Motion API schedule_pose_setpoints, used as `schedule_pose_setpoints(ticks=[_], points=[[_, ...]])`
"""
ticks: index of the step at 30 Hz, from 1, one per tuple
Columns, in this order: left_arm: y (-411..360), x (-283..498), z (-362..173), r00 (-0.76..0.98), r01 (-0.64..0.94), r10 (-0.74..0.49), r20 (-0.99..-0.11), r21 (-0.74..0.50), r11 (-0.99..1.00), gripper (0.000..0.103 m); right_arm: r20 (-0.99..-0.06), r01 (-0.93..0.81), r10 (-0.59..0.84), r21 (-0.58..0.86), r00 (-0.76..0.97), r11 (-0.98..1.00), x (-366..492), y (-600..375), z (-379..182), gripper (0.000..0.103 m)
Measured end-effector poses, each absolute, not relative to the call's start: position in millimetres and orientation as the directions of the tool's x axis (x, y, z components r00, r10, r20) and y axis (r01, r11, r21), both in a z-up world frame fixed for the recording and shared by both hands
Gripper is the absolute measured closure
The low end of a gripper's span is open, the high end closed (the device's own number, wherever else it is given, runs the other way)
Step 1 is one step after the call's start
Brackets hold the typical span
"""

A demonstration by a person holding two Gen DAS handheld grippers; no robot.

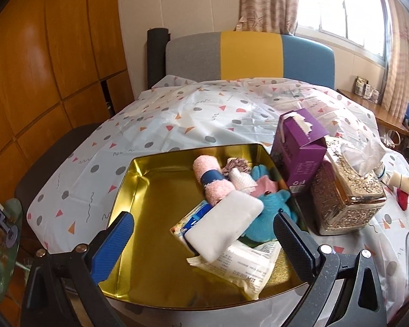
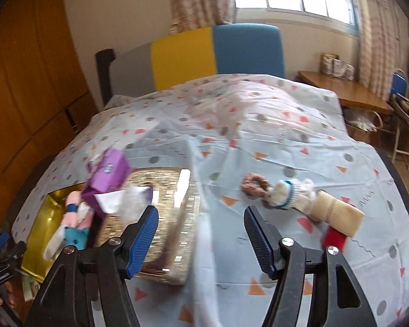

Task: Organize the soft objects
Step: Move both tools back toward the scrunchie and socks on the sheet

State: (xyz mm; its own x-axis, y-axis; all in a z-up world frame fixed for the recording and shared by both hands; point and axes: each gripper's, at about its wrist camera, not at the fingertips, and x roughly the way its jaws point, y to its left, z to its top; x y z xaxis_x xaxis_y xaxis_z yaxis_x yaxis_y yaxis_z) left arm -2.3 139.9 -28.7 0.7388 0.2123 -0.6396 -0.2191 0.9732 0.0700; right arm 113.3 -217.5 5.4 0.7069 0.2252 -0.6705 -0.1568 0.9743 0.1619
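Both grippers, left [image 1: 203,241] and right [image 2: 201,234], hold jaws released, empty; gold tin [image 1: 139,190] holds a white sponge [image 1: 226,219]; glove [image 2: 286,193] on the bedsheet [image 2: 259,136].

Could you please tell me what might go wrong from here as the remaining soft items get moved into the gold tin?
The purple box leans over the gold tin rim; a passing claw could topple it. The glove, scrunchie and beige roll lie bunched, so the open right claw might snag two together.

Beside gold tin [image 1: 139,179]: purple box [image 1: 300,147], glittery silver tissue box [image 1: 346,190]; beneath, white cloth [image 1: 177,114] with grey dots, orange triangles.
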Motion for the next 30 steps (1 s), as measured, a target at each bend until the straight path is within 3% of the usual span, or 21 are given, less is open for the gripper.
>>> schedule_pose_setpoints(ticks=[7,14,30], points=[[120,2,-20,0.756,-0.171,0.199,-0.623,0.105,0.98,0.0,-0.714,0.032,0.082,0.144,0.695,0.989,125,-286,-27,0.037],[94,8,-8,0.772,-0.112,0.17,-0.612,0.133,0.985,0.0,-0.77,0.203,0.054,0.234,0.636,0.951,122,-338,-65,0.037],[16,30,14,0.794,0.163,-0.042,-0.607,0.146,0.976,0.0,-0.764,0.304,0.059,0.325,0.643,0.895,115,-365,-61,0.037]])
